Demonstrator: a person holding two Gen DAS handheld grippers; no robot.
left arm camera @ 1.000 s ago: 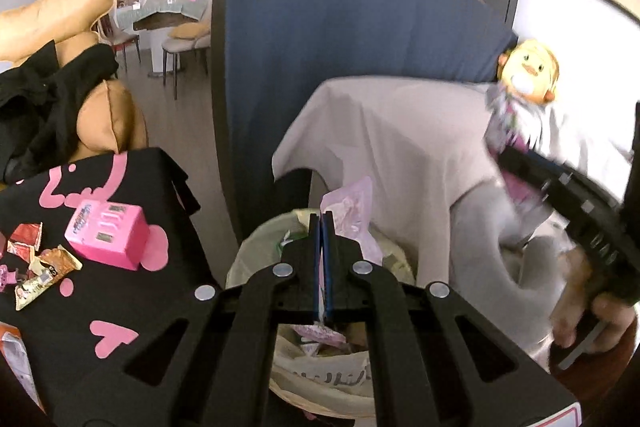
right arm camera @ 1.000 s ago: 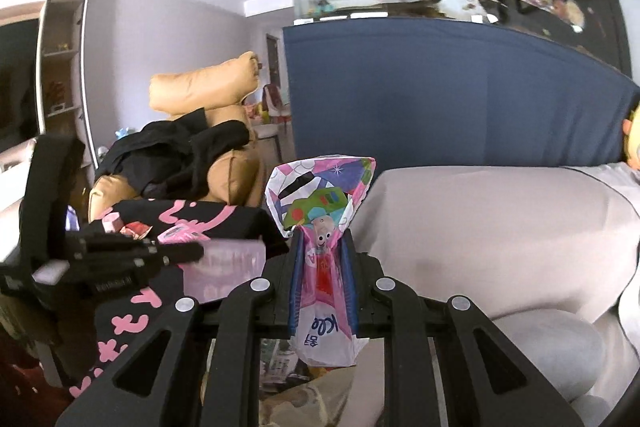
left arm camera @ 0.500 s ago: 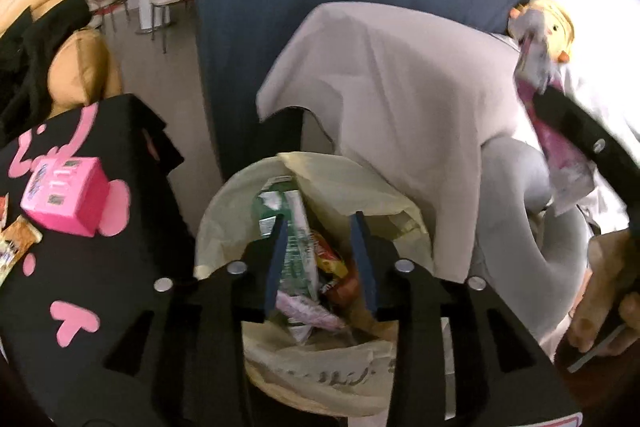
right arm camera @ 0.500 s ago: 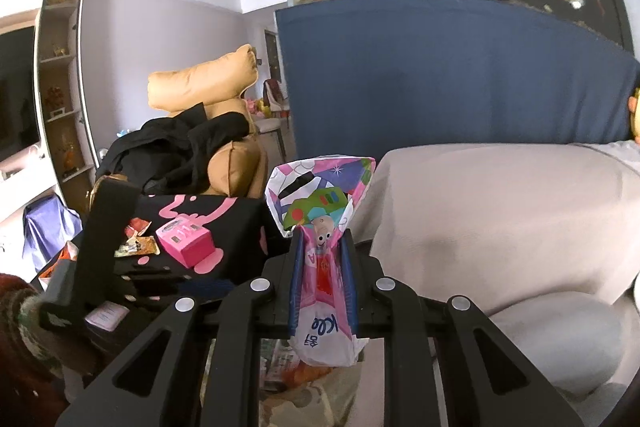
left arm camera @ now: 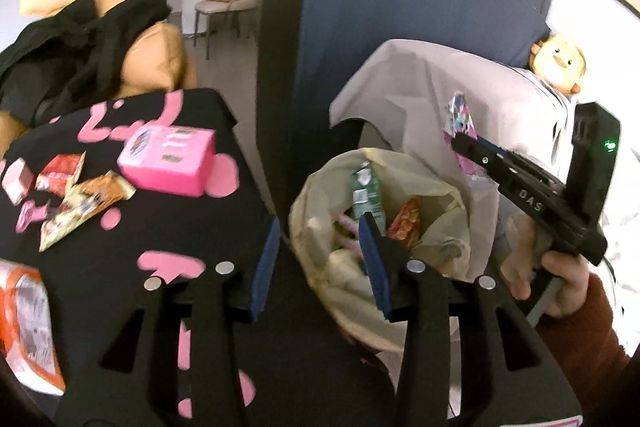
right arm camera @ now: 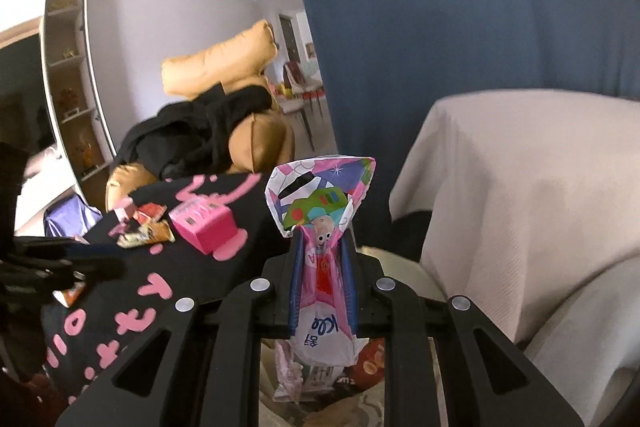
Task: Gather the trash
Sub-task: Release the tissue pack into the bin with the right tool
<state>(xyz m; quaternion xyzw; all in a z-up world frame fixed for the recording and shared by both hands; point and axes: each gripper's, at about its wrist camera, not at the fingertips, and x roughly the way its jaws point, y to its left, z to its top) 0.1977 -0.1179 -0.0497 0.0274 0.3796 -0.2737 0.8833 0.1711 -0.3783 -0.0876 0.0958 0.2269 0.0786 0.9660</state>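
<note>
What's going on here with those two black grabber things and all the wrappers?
A person is clearing trash with a grabber in each hand. The right gripper is shut on a pink wrapper and holds it just above the lined bin, which already has a green bottle and other wrappers in it. The left gripper has nothing between its jaws, which are opening, at the edge of the black table. A pink box and several wrappers lie there uncollected.
</note>
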